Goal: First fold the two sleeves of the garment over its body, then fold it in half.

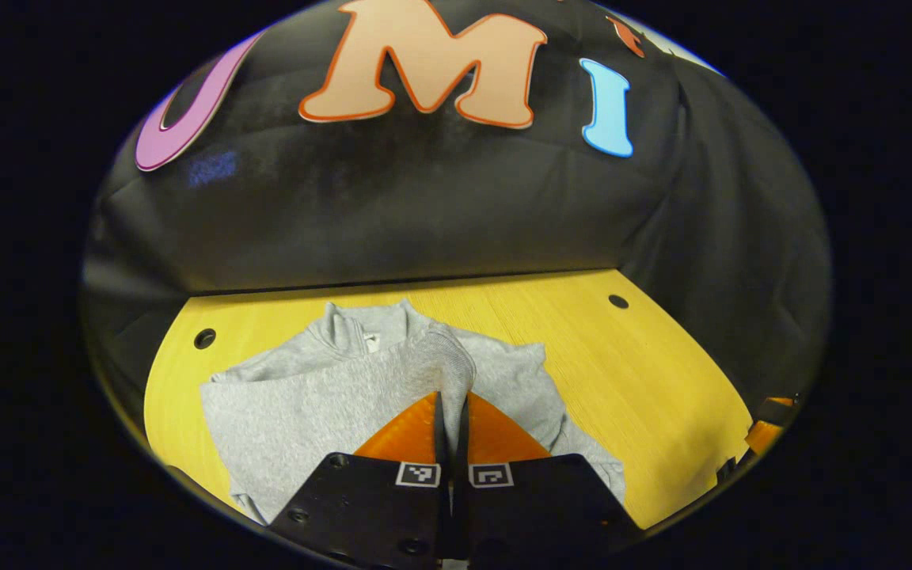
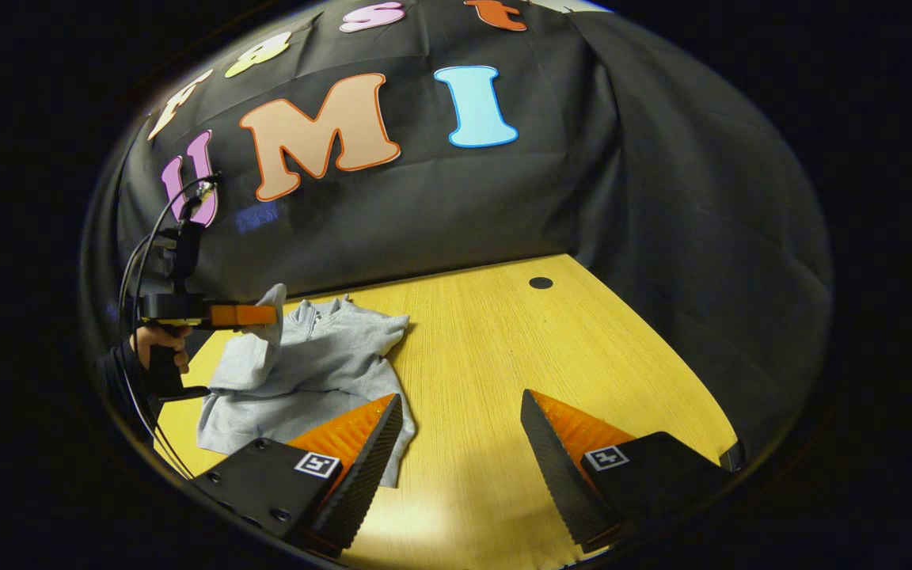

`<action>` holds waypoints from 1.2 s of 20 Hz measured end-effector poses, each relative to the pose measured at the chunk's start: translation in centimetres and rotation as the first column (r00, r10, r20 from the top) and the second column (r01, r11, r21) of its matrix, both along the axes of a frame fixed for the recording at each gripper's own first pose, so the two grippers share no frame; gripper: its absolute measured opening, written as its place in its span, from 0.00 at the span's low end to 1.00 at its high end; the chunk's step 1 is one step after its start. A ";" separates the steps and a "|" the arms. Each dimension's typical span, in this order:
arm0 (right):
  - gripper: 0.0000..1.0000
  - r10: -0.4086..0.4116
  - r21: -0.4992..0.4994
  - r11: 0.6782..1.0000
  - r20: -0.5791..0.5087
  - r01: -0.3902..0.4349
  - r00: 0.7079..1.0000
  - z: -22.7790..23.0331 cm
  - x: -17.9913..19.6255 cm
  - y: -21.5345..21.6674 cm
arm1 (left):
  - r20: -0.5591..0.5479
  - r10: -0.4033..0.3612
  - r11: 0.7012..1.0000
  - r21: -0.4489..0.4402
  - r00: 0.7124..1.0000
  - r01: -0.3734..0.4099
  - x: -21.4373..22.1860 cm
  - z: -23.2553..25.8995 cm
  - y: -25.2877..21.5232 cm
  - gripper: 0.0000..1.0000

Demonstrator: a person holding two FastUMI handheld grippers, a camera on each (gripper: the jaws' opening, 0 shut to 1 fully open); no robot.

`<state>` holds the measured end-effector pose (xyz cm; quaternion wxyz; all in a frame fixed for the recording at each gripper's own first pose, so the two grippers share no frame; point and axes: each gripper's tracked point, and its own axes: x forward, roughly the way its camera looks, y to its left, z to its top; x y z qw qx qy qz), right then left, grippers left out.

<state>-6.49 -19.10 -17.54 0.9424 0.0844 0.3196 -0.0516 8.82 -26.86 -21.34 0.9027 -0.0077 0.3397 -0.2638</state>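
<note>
My left gripper (image 1: 451, 396) pinches the sleeve (image 1: 444, 356) of the grey knit sweatshirt (image 1: 298, 396), which lies at nine o'clock on the yellow wooden table (image 1: 646, 380). I'd lay it flat across the chest. My right gripper (image 2: 461, 405) gapes wide, empty.

Left claw (image 1: 451, 404) pinching gray garment's sleeve (image 1: 424, 364) above table (image 1: 646, 380)

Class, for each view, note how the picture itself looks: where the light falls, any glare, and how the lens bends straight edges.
Left gripper view: the table is evenly lit, its far edge bows, and the wall is dim. Right gripper view: a pale glare patch lies on the table near the right gripper, edges curve, and the sweater looks soft.
</note>
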 end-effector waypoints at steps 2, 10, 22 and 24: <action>0.96 0.008 0.003 1.000 -0.004 -0.008 1.000 -0.1 -0.2 0.1 | -0.010 -0.019 0.999 0.035 1.000 0.019 -0.4 -1.2 -1.0 0.00; 0.96 0.058 0.005 0.998 0.005 -0.058 0.998 -0.2 -0.4 0.7 | -0.009 -0.049 0.999 -0.020 0.999 0.049 -0.8 -1.5 -5.1 0.12; 0.96 0.153 0.041 0.987 -0.008 -0.153 0.988 -2.4 1.7 5.0 | 0.142 0.140 0.988 0.048 0.980 -0.148 -2.6 2.2 9.3 0.96; 0.96 0.172 0.038 0.984 -0.013 -0.172 0.985 -2.8 1.8 5.7 | 0.154 0.167 0.980 0.078 0.974 -0.181 -3.7 1.8 12.4 0.96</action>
